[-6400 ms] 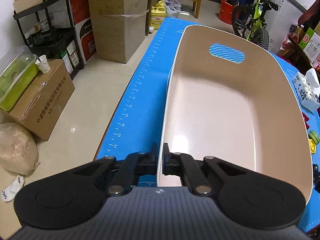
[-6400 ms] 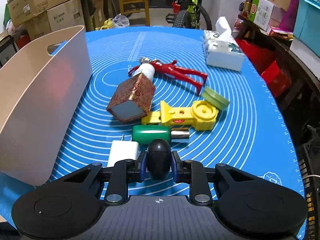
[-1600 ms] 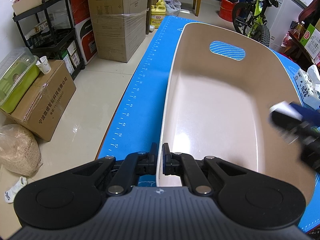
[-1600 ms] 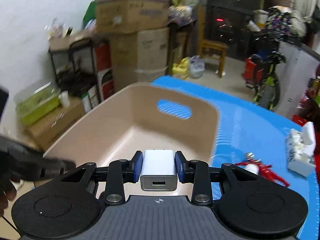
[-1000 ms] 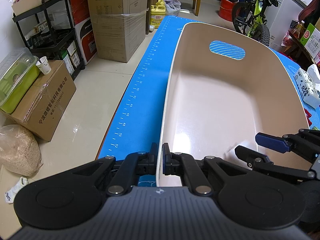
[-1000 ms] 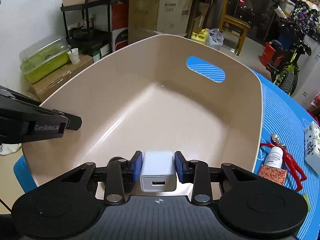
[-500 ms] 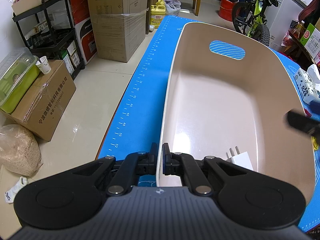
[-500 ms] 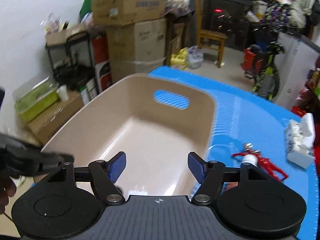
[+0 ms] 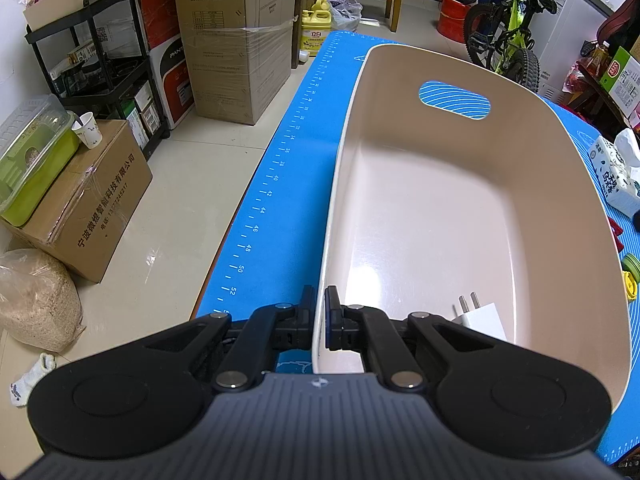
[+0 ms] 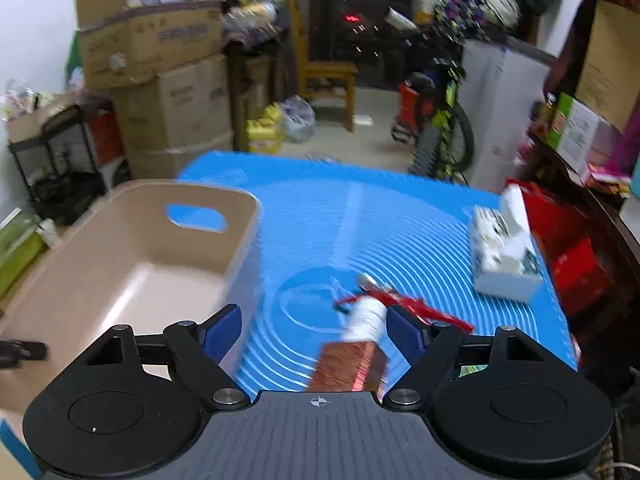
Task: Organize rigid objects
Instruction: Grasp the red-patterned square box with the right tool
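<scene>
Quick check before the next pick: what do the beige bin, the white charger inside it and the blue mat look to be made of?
Beige bin: likely moulded plastic, semi-gloss; its floor shows soft glare and the handle slot is cleanly cut.
White charger: probably hard smooth plastic, with two shiny metal prongs.
Blue mat: looks like flexible silicone or vinyl, matte, with printed white ruler marks and rings.

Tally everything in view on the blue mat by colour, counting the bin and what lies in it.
Beige: 1, the bin
White: 2, the charger in the bin, the tissue pack
Red: 1, the toy figure
Brown: 1, the patterned bottle
Green: 1, the lid
Yellow: 1, the toy
Total: 7
</scene>
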Motion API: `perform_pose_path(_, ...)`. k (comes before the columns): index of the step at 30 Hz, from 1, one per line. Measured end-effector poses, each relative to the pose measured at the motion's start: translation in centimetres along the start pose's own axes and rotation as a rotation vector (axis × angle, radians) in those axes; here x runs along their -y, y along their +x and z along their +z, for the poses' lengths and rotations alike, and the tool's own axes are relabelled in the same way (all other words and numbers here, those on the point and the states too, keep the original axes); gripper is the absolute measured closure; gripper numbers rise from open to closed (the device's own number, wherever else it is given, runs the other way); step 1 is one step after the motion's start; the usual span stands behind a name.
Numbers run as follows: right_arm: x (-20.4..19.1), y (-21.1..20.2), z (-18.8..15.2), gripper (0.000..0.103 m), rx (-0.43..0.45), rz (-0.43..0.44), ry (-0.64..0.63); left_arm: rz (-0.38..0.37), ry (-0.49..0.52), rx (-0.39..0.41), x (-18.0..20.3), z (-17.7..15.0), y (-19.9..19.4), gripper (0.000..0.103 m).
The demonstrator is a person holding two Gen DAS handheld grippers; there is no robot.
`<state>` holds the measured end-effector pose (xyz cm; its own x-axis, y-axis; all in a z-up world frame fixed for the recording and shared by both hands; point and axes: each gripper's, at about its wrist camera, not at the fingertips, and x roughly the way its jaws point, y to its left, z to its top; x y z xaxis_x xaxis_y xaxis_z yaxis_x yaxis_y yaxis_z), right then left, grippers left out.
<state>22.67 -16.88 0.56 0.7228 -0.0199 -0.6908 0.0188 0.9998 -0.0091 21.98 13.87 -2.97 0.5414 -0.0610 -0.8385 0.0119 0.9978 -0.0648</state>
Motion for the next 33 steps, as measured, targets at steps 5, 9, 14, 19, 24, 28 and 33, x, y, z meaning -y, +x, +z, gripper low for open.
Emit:
perform_pose_path(5, 0.5, 3.3, -2.2, 0.020, -0.083, -0.038, -0.024, 0.000, 0.001, 0.000, 0.0, 0.0, 0.0, 0.096)
perform_pose_path(9, -0.3, 4.9, -3.4, 0.020, -0.113, -0.058, -0.056, 0.001, 0.001, -0.002, 0.0, 0.0, 0.0, 0.096)
perform_pose_path(14, -1.4, 6.8, -4.5, 0.020, -0.122, -0.091, -0.095, 0.003, 0.004, -0.004, 0.1, -0.1, 0.0, 0.096)
perform_pose_path(19, -2.2, 8.2, -5.2, 0.020, -0.120, -0.114, -0.153, 0.002, 0.003, -0.004, 0.1, -0.1, 0.0, 0.096)
perform_pose_path(24, -2.6, 8.6, -5.9, 0.022, -0.103, -0.145, -0.194, 0.003, 0.004, -0.004, 0.1, -0.1, 0.0, 0.096)
perform_pose_path(28, -1.9, 8.6, -5.9, 0.038, -0.099, -0.139, -0.163, 0.003, 0.003, -0.004, 0.1, -0.1, 0.0, 0.096)
perform_pose_path(33, -1.1, 8.0, -5.9, 0.039, -0.075, -0.119, -0.108, 0.003, 0.004, -0.004, 0.1, -0.1, 0.0, 0.096)
